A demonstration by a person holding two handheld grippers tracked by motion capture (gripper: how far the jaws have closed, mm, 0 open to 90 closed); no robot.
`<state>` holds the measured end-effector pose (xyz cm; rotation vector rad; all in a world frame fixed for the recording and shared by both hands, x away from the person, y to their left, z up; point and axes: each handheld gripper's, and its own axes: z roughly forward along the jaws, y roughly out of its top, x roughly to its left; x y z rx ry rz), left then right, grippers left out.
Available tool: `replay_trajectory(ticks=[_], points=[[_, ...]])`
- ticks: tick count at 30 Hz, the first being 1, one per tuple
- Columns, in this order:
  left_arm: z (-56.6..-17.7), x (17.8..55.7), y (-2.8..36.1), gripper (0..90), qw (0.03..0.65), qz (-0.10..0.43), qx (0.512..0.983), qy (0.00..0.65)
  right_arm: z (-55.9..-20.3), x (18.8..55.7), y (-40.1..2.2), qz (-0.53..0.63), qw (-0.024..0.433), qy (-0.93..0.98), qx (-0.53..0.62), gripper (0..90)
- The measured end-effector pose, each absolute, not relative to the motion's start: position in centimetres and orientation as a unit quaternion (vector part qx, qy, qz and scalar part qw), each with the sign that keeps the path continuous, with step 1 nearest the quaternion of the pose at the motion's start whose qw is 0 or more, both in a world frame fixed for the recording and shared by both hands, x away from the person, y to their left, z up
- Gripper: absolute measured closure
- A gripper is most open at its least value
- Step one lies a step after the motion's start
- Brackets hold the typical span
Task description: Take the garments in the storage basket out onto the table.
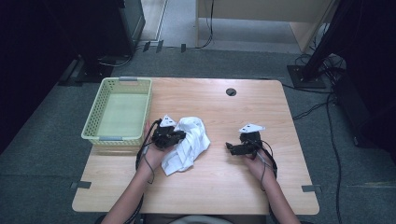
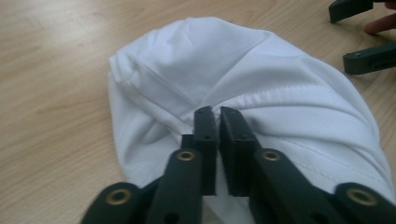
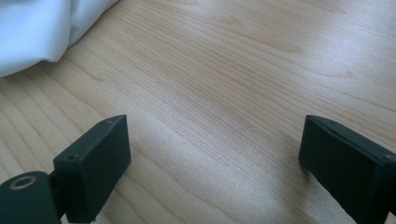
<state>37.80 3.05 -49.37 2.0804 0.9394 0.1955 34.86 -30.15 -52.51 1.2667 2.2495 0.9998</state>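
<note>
I have my left hand-held gripper (image 2: pixel 217 114) clamped together on a pinch of the white cloth (image 1: pixel 188 143), its tips biting a raised fold just below a stitched seam. The step in hand, as I judge it, is the pick-up: the grip is made and the lift is not yet begun, since the cloth lies bunched on the table (image 1: pixel 224 186) near the middle, a little toward the left edge and just beside the basket (image 1: pixel 140 100).

My right hand-held gripper (image 1: pixel 230 147) rests over bare wood toward the right edge, jaws standing wide apart with nothing between them, pointing across at the cloth but well short of it.

The next move, I think, calls for a steady rise with the left so the fold does not slip out, and perhaps a second pinch from the right to spread or steady the bundle. If the basket at the far left corner is the goal, the carry is short.

The cloth is thin, smooth and slightly glossy, crumpled into a rounded heap with soft ridges; whether it is a garment I can't quite tell from here. The basket is pale yellow-green plastic lattice, rectangular. The table is light wood grain with rounded corners.
</note>
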Motion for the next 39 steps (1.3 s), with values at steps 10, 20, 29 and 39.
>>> replay_trajectory(ticks=[10, 20, 29, 39], points=[[-48.7, 38.1, 3.7, 90.0, 0.417, 0.064, 0.814, 0.399, -52.5, 34.9, -30.1, 0.355, 0.185, 0.798, 0.45, 8.6], [-46.8, 37.8, 3.6, 90.0, 0.439, 0.08, 0.805, 0.39, -52.5, 34.9, -30.1, 0.355, 0.185, 0.798, 0.45, 8.6], [-45.2, 37.6, 1.6, 90.0, 0.453, 0.078, 0.81, 0.364, -52.4, 34.7, -30.3, 0.357, 0.191, 0.794, 0.453, 16.5], [-44.4, 37.0, -0.3, 90.0, 0.467, 0.079, 0.814, 0.336, -51.6, 34.2, -29.4, 0.358, 0.183, 0.796, 0.453, 33.4]])
